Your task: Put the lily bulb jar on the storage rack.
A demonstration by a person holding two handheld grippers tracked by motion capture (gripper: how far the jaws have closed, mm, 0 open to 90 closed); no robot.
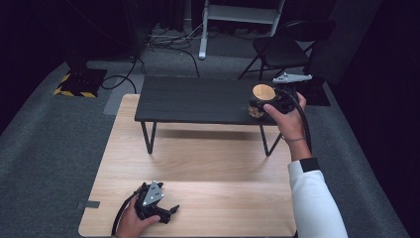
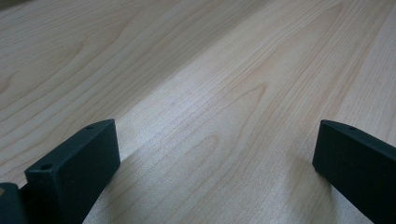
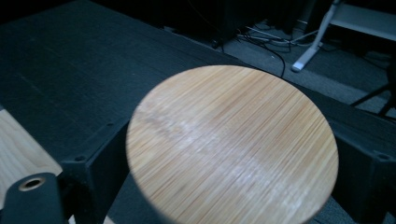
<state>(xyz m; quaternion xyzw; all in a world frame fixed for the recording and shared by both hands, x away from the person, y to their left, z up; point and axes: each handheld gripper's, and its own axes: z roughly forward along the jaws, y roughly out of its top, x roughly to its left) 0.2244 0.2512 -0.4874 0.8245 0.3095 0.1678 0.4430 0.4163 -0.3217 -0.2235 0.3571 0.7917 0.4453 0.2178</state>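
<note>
The right gripper [image 1: 261,105] is sitting at the right end of the black shelf [image 1: 198,99], w/ a jar [image 1: 262,99] between its jaws. The jar's round bamboo lid [image 3: 232,144] is facing up; in the right gripper view the lid is hiding the pads, so whether they are pressing the body or standing just off it cannot be told. The jar looks to be resting on the shelf, near its front edge.

The left gripper [image 1: 166,212] is lying idle on the wood table [image 1: 198,163], near the front-left, jaws spread wide w/ nothing but bare grain between them.

Risks, as a judgement:
- If the pads are only half off the jar, pulling the hand back is likely dragging or tipping it; it is standing close to the shelf's front edge, so a tip could be sending it down onto the table.
- If the grip is meant to be holding, a loose squeeze on a smooth round body is inviting a slip during a lift.
- The cable [image 1: 303,119] is trailing over the wrist, right beside the jar; a quick move could be snagging it.
</note>
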